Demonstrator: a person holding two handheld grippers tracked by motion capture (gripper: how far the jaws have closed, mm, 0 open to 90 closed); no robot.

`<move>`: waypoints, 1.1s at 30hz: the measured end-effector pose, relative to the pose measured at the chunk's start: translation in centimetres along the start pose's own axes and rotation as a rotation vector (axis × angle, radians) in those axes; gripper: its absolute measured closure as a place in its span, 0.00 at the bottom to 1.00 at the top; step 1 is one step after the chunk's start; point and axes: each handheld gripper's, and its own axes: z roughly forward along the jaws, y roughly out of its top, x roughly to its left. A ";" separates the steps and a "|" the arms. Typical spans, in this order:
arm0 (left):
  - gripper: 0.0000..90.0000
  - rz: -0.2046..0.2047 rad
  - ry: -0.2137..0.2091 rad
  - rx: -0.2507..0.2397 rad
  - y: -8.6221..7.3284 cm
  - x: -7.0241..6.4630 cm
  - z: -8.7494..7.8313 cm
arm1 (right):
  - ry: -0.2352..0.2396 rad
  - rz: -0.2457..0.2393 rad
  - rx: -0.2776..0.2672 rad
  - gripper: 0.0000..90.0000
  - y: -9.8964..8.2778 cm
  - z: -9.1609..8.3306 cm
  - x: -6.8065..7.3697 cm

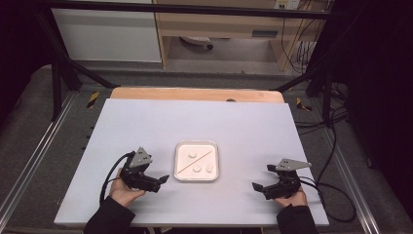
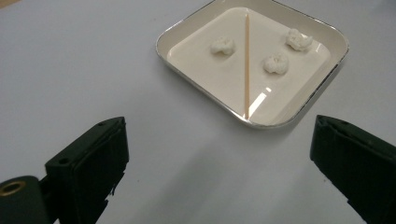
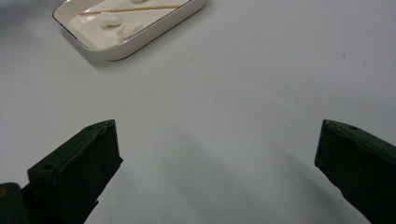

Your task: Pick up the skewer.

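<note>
The tray [image 1: 213, 146] sits on the table [image 1: 146, 122] in front of you, near its middle and between your two grippers, with your left gripper [image 1: 162, 181] just beside its left edge and your right gripper [image 1: 256, 187] farther off to its right. In the tray a skewer [image 1: 195, 163] lies on the diagonal from the near left corner to the far right one. One lump [image 1: 192, 154] lies on its far left side, and two lumps [image 1: 203, 168] sit close together on its near right side.
</note>
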 end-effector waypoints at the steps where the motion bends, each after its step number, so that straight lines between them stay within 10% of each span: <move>1: 0.05 0.005 0.000 0.004 0.2 -0.1 0.2 | 0.001 0.000 -0.001 0.01 0.0 0.0 0.0; 23: 0.13 0.052 -0.029 0.070 3.8 -2.2 4.0 | 0.002 -0.003 0.006 0.01 0.0 0.1 0.0; 33: 0.36 0.055 -0.047 0.135 4.7 -2.6 6.4 | 0.003 -0.005 0.008 0.01 0.0 0.1 0.0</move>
